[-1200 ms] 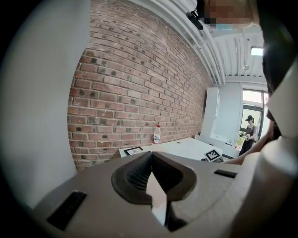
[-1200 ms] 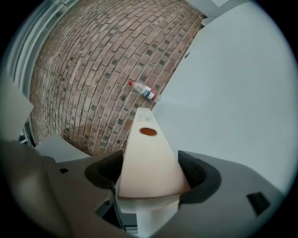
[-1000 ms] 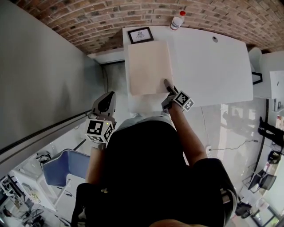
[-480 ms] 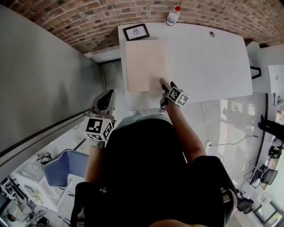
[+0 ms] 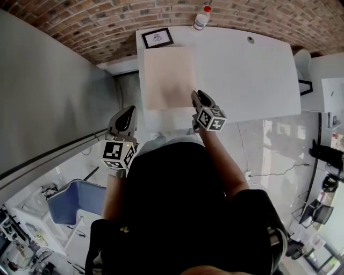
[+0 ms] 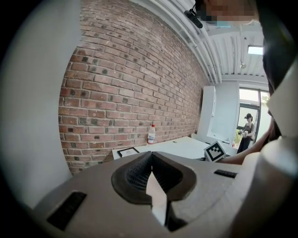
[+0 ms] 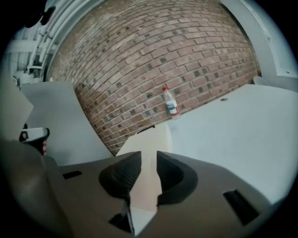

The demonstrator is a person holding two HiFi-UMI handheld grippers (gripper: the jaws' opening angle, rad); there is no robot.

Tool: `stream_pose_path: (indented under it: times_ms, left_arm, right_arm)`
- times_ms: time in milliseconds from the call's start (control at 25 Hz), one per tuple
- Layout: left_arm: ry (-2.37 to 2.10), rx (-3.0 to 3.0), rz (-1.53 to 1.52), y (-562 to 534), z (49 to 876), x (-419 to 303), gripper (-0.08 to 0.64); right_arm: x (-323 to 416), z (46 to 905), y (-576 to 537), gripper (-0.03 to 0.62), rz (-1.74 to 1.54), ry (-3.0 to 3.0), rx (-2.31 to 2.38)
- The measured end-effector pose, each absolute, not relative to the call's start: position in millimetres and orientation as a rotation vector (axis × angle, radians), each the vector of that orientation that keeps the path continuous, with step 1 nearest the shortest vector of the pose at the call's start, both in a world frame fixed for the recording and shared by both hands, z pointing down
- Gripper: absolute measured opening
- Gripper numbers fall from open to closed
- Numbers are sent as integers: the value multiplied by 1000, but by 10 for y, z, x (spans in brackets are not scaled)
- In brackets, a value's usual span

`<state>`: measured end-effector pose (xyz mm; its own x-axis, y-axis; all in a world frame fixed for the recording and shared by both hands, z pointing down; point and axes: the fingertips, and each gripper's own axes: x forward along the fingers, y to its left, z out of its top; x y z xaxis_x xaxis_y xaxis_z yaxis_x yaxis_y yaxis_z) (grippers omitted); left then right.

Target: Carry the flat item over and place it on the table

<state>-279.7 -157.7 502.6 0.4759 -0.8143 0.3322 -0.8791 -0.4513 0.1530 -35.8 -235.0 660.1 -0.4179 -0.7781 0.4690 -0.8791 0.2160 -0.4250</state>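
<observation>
Flat item (image 5: pixel 166 75) is seen lying flat at desk (image 5: pixel 247 75) left near corner, so placing is judged done. Right hand-held gripper (image 5: pixel 196 95) is held at desk near edge, jaws just closed to a slit, nothing pinched. Left hand-held gripper (image 5: pixel 129 111) is held off desk's left side, jaws together, empty. Only a clean pull-back is called for

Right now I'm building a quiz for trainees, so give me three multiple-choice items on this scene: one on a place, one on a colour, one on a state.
1. Where does the bottle stand? A on the floor; B at the far edge of the table, by the brick wall; C on a shelf.
2. Its cap is: A blue; B red; C green.
3. The jaws of the left gripper are: A together, empty; B wide apart; C clamped on a cup.
Key: B, the head view shows it next to the wall; B, the cap is plainly red; A, they meet with nothing between.
</observation>
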Motion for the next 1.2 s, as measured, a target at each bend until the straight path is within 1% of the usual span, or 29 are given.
stream_pose_path:
  times_ms: [120, 240, 520, 880, 1200]
  left_arm:
    - [-1458, 2422, 283, -1596, 4968, -2713, 3]
    - [-1472, 2426, 255, -1630, 4887, -2636, 4]
    - [-1503, 2446, 177, -1713, 4655, -2399, 3]
    - [-1494, 2525, 135, -1725, 4390, -1957, 4]
    - [-1386, 2615, 45, -1648, 4121, -1596, 3]
  right_arm:
    - [-401, 6293, -2377, 49, 849, -2407, 1531]
    - [-483, 5981, -2384, 14, 711, -2481, 1441]
    - [-618, 5266, -2285, 11, 463, -2627, 1229]
    - [-480, 4489, -2074, 11, 317, -2778, 1117]
    - [-286, 4113, -1875, 11, 250, -2849, 1075]
